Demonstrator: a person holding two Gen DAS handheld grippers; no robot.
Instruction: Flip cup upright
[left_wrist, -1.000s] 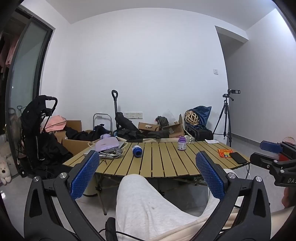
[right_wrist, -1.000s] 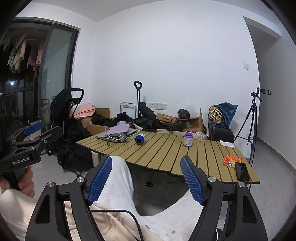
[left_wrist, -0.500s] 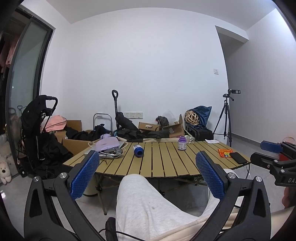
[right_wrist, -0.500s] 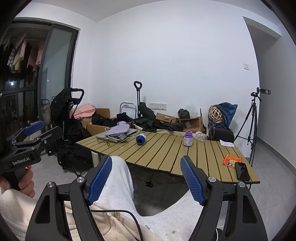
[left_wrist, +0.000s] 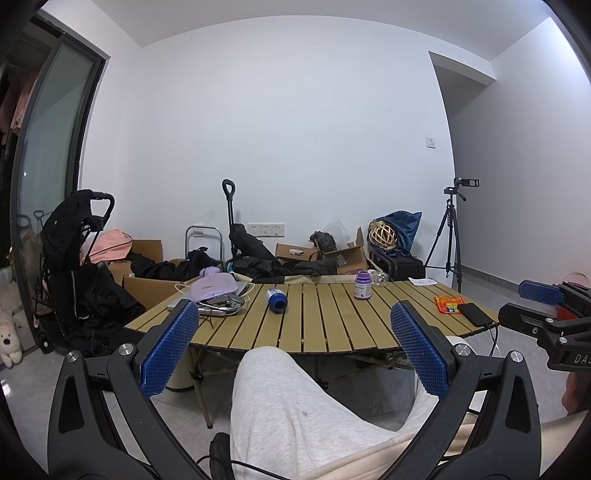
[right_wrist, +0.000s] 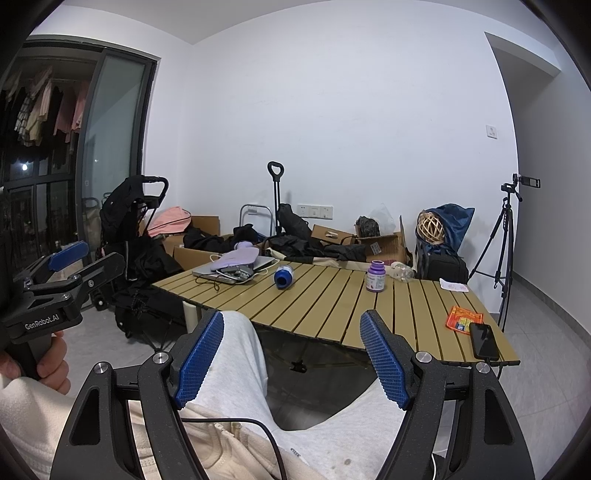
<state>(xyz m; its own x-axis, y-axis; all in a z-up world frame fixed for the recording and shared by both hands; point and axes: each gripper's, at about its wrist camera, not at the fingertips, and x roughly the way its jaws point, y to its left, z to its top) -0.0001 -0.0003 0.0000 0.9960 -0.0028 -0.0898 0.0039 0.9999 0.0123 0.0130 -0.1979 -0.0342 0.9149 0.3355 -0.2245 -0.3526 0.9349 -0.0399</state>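
The cup (left_wrist: 277, 299), a small blue cylinder with a white band, lies on its side on the slatted folding table (left_wrist: 325, 332), toward the far-left part of the top, just right of the pile made up of a laptop and a lilac pouch (left_wrist: 214, 288). From the left gripper (left_wrist: 295, 354) it sits at about 12 o'clock, well ahead across the table; from the right gripper (right_wrist: 291, 358) it also reads near 12 o'clock, a shade toward 11. Both grippers hang over the seated person's lap, well apart from the cup, each with its 2 blue-padded jaws spread wide and nothing between them. The left one seems slightly the nearer and more squarely lined up, though the fisheye makes that a loose judgement. The cup's long axis runs roughly along the slats, from the far edge toward the person, tilted a little across them. The dark blue end faces the cameras and the white-banded end points away toward the wall at 12 o'clock; whether that near end is the open mouth or the base I cannot tell at this size. A purple bottle (left_wrist: 362, 290) stands upright at about 1 o'clock from the cup, well apart, and a phone (left_wrist: 476, 314) and an orange packet (left_wrist: 448, 304) lie near the right edge. The reach has not begun, and a grasp across the body, square to that long axis, looks like what the lift and turn will need.
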